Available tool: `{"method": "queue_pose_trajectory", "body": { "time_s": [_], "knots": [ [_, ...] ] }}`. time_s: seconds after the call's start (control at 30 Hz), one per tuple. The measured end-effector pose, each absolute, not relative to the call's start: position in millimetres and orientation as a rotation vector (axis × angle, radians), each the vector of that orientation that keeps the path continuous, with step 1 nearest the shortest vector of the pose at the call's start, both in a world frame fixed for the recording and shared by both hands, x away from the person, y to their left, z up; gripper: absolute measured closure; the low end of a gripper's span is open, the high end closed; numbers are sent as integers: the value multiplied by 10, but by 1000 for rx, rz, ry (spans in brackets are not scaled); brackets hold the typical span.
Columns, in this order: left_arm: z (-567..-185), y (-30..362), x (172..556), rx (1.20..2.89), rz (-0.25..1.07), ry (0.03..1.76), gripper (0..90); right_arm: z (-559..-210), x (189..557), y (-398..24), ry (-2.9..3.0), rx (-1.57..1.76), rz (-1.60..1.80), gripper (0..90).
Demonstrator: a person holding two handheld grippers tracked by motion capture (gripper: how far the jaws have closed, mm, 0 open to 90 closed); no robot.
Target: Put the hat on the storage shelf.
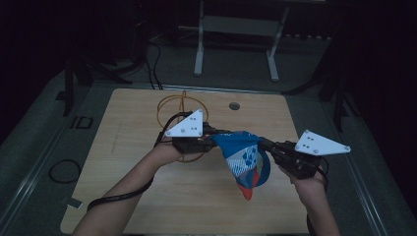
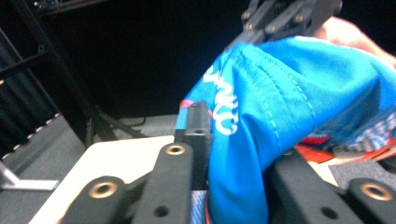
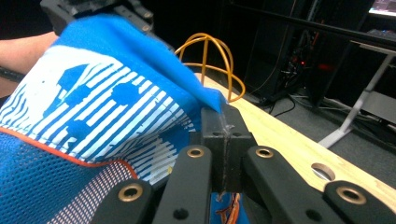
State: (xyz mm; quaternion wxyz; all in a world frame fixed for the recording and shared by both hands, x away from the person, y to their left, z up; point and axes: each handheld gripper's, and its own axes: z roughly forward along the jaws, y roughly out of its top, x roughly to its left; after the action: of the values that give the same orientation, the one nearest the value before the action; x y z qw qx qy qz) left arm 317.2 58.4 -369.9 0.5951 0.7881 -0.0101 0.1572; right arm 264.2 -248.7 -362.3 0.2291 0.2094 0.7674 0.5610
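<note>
We see a dim high view: only the pale wooden worktop [image 1: 196,196] catches soft overhead light, and everything around that worktop sinks into black. Both gripper views are soft; the nearest black fingers [image 3: 224,140] and blue printed cloth [image 2: 261,121] blur.

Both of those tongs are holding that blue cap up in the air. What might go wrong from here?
1. The right tongs pinch only a thin edge of the blue cap; a tug might slip it free, leaving the cap dangling from the left tongs.
2. Pulling the hands apart could strain the stitching, since the fabric spans both grips.
3. The orange wire frame stands just behind the left hand; a backward move might knock it over.
</note>
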Motion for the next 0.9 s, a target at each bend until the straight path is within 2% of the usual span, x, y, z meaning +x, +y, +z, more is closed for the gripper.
{"method": "queue_pose_trajectory", "body": {
  "time_s": [0.37, 0.57, 0.7, 0.9],
  "knots": [
    [-3707, 848, 3120, 1861, 378, 27, 607, -3521, 2667, -2440, 2108, 558, 1524, 900],
    [-3706, 999, 3073, 1879, 396, 102, 415, -3516, 2708, -2420, 2100, 576, 1538, 900],
    [-3729, 1113, 3036, 1883, 402, 150, 384, -3493, 2737, -2438, 2082, 587, 1547, 900],
    [-3812, 1264, 2954, 1883, 443, 202, 384, -3440, 2794, -2422, 2064, 604, 1557, 900]
  ]
}}
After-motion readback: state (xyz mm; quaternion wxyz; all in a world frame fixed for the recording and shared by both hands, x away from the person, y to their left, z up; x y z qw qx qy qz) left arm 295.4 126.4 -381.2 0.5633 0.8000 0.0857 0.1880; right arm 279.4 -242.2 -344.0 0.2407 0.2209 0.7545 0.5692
